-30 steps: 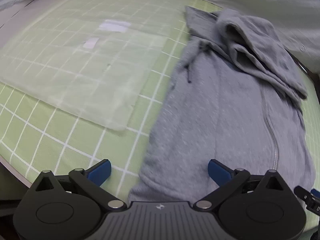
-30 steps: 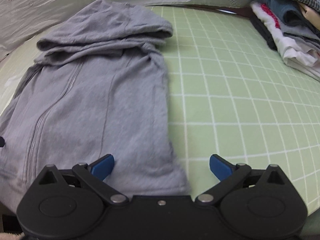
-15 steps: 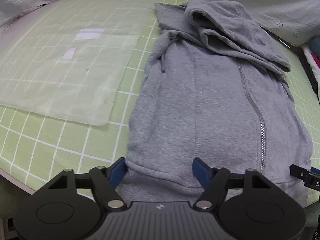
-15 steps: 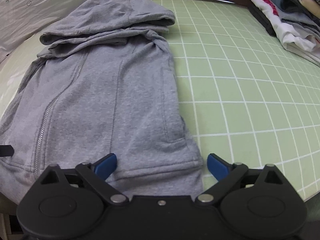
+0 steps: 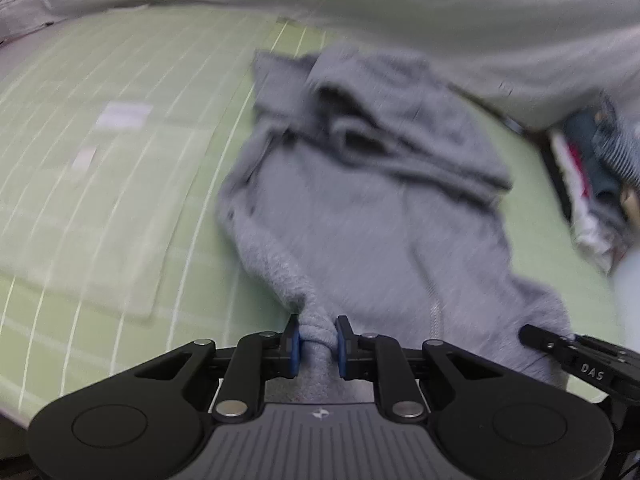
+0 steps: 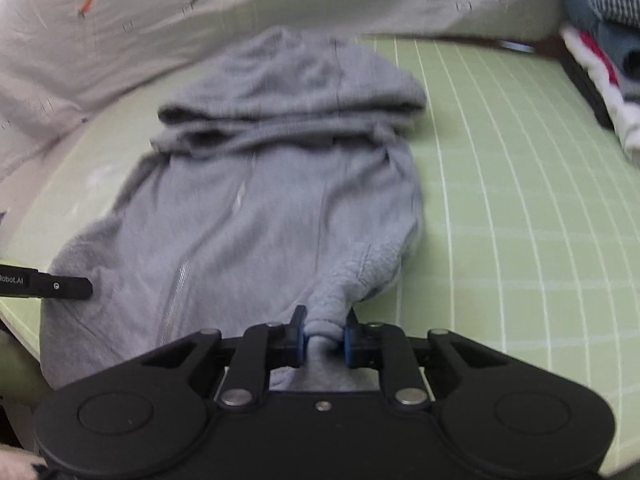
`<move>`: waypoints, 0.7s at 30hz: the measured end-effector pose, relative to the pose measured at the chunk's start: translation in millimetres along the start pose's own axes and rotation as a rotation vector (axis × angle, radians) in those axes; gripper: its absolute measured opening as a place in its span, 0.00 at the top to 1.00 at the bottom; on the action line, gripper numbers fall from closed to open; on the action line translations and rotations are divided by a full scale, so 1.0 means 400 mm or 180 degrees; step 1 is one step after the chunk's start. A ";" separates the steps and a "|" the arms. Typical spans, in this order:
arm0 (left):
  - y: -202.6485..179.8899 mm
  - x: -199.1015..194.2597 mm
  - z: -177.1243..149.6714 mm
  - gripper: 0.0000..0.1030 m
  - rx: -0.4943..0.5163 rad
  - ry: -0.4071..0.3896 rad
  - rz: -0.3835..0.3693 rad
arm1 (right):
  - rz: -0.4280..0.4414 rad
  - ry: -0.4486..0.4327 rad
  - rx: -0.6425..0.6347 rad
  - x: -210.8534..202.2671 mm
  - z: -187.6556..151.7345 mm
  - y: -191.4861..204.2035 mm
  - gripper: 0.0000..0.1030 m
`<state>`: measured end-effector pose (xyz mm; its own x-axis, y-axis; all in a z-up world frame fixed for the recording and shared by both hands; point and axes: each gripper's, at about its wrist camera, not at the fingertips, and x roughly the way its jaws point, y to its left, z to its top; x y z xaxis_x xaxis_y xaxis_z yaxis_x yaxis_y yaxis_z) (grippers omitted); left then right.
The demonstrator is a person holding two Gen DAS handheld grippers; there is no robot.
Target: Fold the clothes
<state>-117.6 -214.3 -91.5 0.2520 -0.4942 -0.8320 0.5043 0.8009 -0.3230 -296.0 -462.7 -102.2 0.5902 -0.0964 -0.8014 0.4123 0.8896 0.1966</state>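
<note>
The grey hoodie [image 5: 360, 216] lies front-up on the green grid mat [image 5: 120, 80] covering the tabletop, hood at the far end, hem toward the cameras, zip running down the middle.

Left claw [image 5: 316, 346]: its jaws have just been closing and now clench a bunched fold of the hem at the hoodie's left corner. The blue pads [image 5: 295, 346] press into the cloth from both sides, and the fabric rises in a ridge from the mat to the claw.

Right claw [image 6: 323, 344]: its jaws have likewise just been closing and grip the hem at the right corner. The cloth is gathered into a small roll between the pads [image 6: 347, 346], and the side seam is drawn up off the mat.

Each claw's tip shows at the edge of the other's view, against the hem. The hem between the two corners sags.

A clear plastic sheet [image 5: 80, 216] lies flat on the mat to the left of the hoodie, apart from it. A pile of folded clothes [image 6: 600, 52] sits at the mat's far right edge, well apart. A pale printed cloth [image 6: 140, 12] lies behind the mat, just past the hood.

Both views are motion-blurred.
</note>
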 end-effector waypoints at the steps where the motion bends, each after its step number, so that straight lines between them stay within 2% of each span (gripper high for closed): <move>1: -0.006 -0.006 0.018 0.83 -0.0007 -0.0062 -0.0036 | 0.0031 -0.0062 0.0001 -0.007 0.017 -0.002 0.83; 6: -0.003 -0.034 0.139 0.83 -0.0400 -0.0419 -0.0367 | 0.0146 -0.0434 0.0074 -0.038 0.134 -0.029 0.84; 10: 0.001 -0.042 0.260 0.84 -0.0633 -0.0761 -0.0477 | 0.0194 -0.0723 0.0355 -0.038 0.264 -0.092 0.84; 15: 0.006 0.003 0.409 0.83 -0.0822 -0.1071 -0.0604 | 0.0111 -0.0938 0.0542 0.035 0.405 -0.155 0.83; 17: 0.024 0.075 0.462 0.79 -0.0857 -0.1014 -0.0547 | 0.0099 -0.0898 0.0645 0.104 0.448 -0.186 0.80; 20: 0.072 0.186 0.508 0.75 -0.1063 -0.0607 -0.0404 | 0.0087 -0.0558 0.0837 0.246 0.481 -0.243 0.69; 21: 0.086 0.221 0.520 0.71 -0.1141 -0.0460 -0.0356 | 0.0050 -0.0422 0.0901 0.285 0.485 -0.256 0.68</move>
<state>94.1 -300.7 -82.3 0.3384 -0.6070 -0.7190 0.2215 0.7940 -0.5661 -136.5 -651.3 -104.1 0.6759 -0.1575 -0.7200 0.5682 0.7335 0.3729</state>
